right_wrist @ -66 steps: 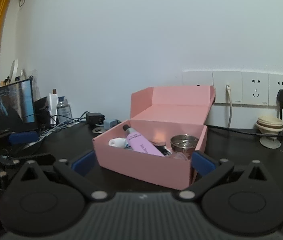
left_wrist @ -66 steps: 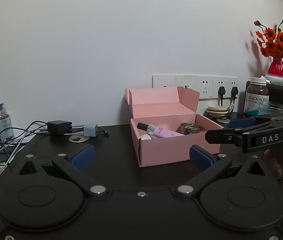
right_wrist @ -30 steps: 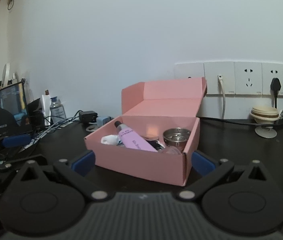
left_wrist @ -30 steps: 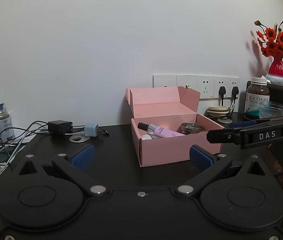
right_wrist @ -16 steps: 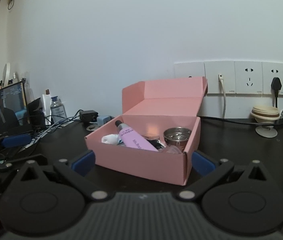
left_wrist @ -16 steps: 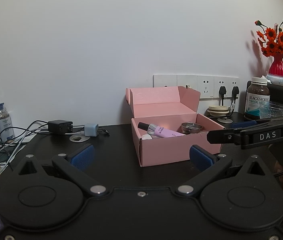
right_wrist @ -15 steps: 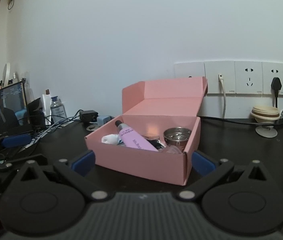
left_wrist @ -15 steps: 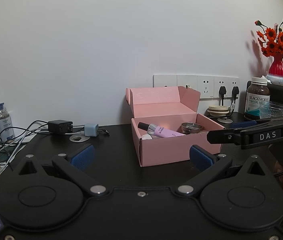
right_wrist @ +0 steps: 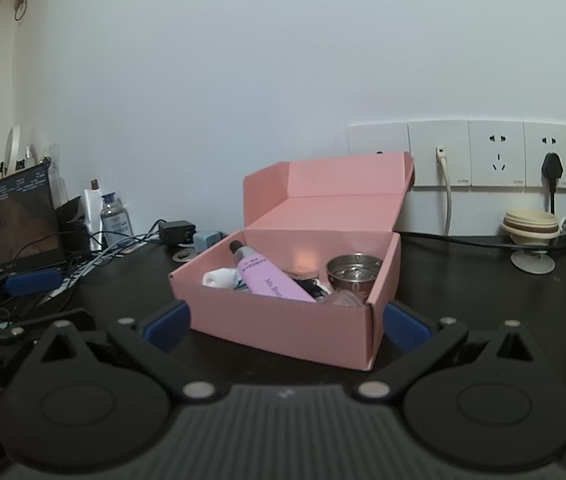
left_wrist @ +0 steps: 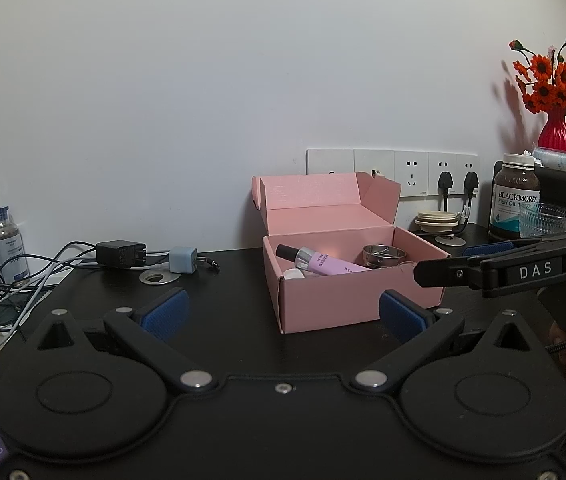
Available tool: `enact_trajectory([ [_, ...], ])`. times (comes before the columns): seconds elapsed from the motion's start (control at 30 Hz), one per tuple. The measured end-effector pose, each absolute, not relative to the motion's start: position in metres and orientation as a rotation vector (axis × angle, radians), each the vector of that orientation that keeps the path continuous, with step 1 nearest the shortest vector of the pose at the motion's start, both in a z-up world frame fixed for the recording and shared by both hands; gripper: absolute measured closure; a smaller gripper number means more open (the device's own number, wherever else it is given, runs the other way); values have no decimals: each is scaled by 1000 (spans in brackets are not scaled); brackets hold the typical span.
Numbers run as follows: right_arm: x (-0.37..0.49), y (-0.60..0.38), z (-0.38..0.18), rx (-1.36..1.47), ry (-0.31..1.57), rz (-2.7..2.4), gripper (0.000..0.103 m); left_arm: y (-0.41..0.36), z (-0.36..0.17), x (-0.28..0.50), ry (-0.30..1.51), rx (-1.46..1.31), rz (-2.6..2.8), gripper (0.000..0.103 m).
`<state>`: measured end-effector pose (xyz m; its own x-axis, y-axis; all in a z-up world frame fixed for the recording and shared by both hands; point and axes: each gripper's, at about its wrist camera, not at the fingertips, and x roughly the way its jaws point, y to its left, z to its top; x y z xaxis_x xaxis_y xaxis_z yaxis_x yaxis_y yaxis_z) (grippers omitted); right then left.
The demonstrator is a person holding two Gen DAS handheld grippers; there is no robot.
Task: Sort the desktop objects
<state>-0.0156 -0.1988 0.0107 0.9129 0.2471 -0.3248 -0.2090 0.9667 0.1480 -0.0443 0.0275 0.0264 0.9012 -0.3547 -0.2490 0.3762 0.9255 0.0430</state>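
Both tongs are being held spread and empty: the left gripper (left_wrist: 283,312) is being kept low over the black desk (left_wrist: 235,292), well short of the pink box (left_wrist: 357,300), while the right gripper (right_wrist: 285,322) is being carried so that its blue pads (right_wrist: 165,326) are bracketing the box (right_wrist: 283,320) front without, as far as can be judged, touching it. Against the frames of two seconds ago, the right view is being swung slightly and drawn nearer the box, whereas the left view is being left almost unchanged; this is being read as an approach by the right tool, with sorting apparently near its end, since a purple tube (right_wrist: 271,280), a metal cup (right_wrist: 353,272) and a white item (right_wrist: 219,278) are already lying inside. The left view alone is showing the right tool's arm (left_wrist: 523,270), a supplement jar (left_wrist: 515,206) and red flowers (left_wrist: 551,80); the right view alone is showing a screen (right_wrist: 11,224).
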Motion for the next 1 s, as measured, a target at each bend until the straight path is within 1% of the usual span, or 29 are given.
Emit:
enact_trajectory([
  [1.0,-16,-201,10,119,358,231,1,26,26,-44,245,94,-376,0],
])
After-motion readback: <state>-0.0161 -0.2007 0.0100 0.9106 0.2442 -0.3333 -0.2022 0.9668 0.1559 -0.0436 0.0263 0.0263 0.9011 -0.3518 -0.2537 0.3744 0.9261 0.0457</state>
